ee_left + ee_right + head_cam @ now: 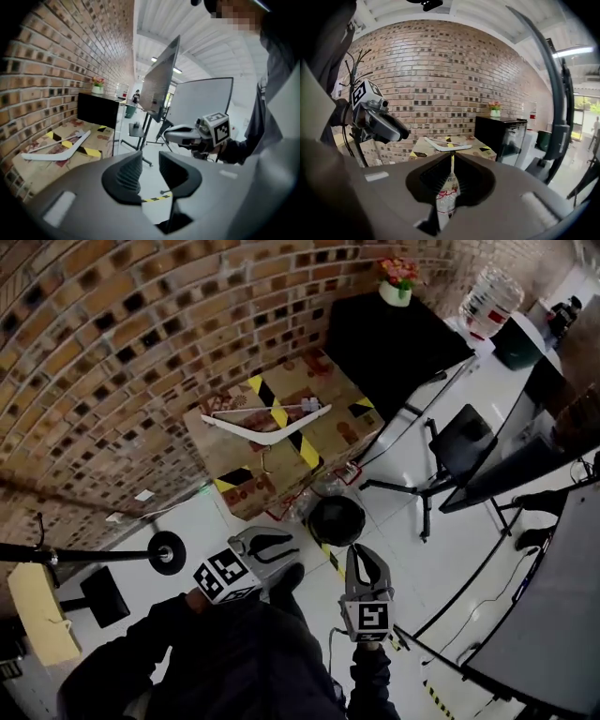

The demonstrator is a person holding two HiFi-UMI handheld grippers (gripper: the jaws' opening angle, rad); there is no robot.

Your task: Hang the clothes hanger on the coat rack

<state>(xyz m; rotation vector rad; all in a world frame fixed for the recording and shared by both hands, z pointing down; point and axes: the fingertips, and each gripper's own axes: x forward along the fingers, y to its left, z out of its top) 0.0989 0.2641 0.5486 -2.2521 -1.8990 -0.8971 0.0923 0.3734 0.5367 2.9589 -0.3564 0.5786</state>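
Note:
The white clothes hanger (267,427) lies flat on a cardboard box (314,381) with yellow-black tape, against the brick wall; it also shows in the left gripper view (56,152) and the right gripper view (445,145). The black coat rack (94,556) stands at the left, its branched top (352,84) behind my left gripper. My left gripper (272,545) (150,173) is open and empty, well short of the box. My right gripper (366,563) (452,157) is shut with nothing in it, pointing toward the box from a distance.
A round black bin (336,519) and a clear plastic bottle (445,201) stand on the floor just before the box. A black cabinet (394,343) with a flower pot (397,282) is to the right of the box. A chair (459,442) and board stands (525,474) stand at the right.

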